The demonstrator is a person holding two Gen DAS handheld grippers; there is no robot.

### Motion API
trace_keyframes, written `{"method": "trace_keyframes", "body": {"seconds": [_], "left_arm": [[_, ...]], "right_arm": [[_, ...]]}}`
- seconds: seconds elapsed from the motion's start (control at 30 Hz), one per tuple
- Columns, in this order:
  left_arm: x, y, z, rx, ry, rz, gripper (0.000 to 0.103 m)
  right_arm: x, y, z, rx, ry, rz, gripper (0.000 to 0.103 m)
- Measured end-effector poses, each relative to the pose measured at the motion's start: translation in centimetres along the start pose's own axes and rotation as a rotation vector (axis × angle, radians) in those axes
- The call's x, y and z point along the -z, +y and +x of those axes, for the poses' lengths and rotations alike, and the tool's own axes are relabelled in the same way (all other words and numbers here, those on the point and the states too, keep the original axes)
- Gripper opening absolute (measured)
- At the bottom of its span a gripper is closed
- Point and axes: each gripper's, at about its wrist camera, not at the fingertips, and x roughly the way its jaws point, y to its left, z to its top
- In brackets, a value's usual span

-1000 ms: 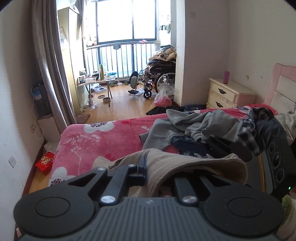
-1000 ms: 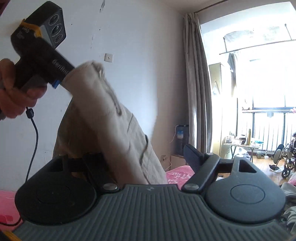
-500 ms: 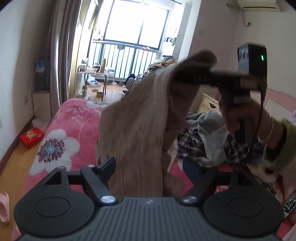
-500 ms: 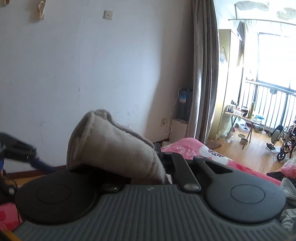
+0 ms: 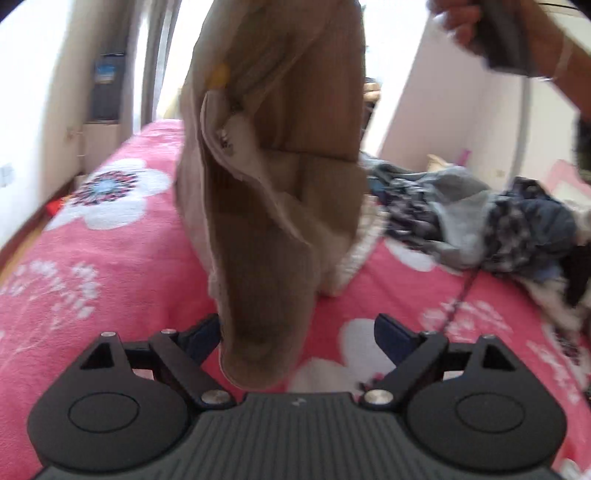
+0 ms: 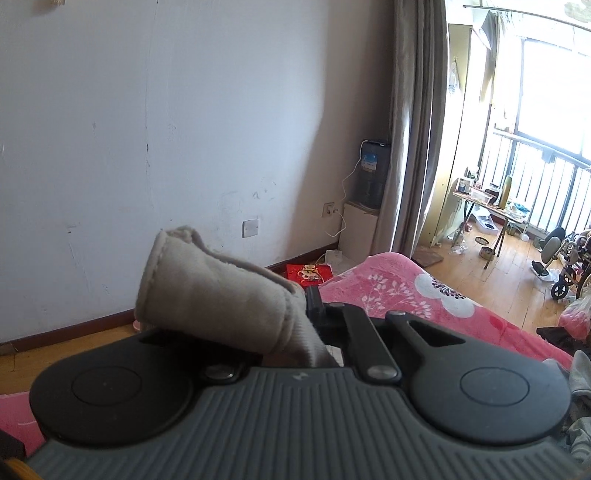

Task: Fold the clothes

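blk ribbed gripper (image 5: 297,334), silver screws, dk-blue jaws

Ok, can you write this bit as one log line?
right gripper: shut on beige fleece trousers | left gripper: opening, trousers between fingers | pink floral blanket

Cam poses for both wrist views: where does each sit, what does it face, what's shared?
Left wrist: on the left gripper, jaws opening, facing the hanging beige garment, its end between them; pink bedspread, clothes pile, a hand.
Right wrist: on the right gripper, shut on the garment's hem, facing wall, curtain, balcony.
Shared: garment, bedspread.
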Motion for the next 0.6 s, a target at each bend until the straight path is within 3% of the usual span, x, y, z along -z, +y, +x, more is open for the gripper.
{"method": "trace_keyframes", "body": {"seconds": [0.23,0.43,0.53,0.6], "left_arm": [[-0.2,2.5,0.5,-0.103,-0.029,-0.079,0.090],[-0.4,1.9,3.1,-0.088,0.023,-0.054,0.086],[-0.3,2.2,4.3,-0.088,0.048,-0.100,0.058],[-0.5,2.8,4.7,-0.100,0.074,-0.144,0.030]], "right_arm": [[0.9,0.5,-2.5,-0.012,-0.048,0.065,0.003],[2.3,-0.7,-3.5,-0.022,-0.062,0.116,0.003],[3.0,-1.0,-4.0,-0.017,-0.063,0.121,0.003],[3.5,-1.6,-4.3,-0.004,-0.061,0.125,0.003]]}}
